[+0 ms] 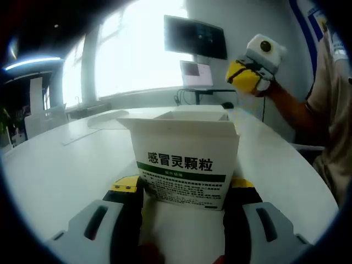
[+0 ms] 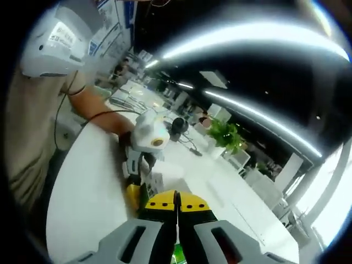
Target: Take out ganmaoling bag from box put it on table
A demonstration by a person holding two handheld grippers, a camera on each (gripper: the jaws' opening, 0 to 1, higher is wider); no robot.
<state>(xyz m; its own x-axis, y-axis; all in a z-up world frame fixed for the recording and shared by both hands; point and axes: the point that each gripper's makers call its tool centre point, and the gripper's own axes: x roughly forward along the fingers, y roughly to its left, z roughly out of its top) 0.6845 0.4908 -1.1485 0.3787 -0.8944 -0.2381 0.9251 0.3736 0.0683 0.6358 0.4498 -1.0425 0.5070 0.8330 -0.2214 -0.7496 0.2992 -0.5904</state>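
Looking along the left gripper [image 1: 184, 190] in the left gripper view, I see the white box [image 1: 183, 159] with green Chinese lettering standing upright on the white table [image 1: 66, 165], held between the two yellow-tipped jaws, one pressed to each side of its lower half. Its top flaps are open, but from this low angle the inside is hidden, so I cannot tell what is in it. Up at the right, the right gripper [image 1: 245, 77] is raised well above the table, a person's arm [image 1: 291, 107] behind it; whether it carries anything is not clear from here. A dark monitor [image 1: 195, 36] hangs on the far wall beside bright windows.

In the right gripper view, the jaws are pressed almost together, only a thin slit between the yellow tips, and a sliver of something green [image 2: 177, 254] shows low in that slit; it may be the ganmaoling bag, but too little shows to be sure. Beyond the tips, the left gripper sits down on the table at the box. A potted plant [image 2: 224, 135] stands farther back among desks.
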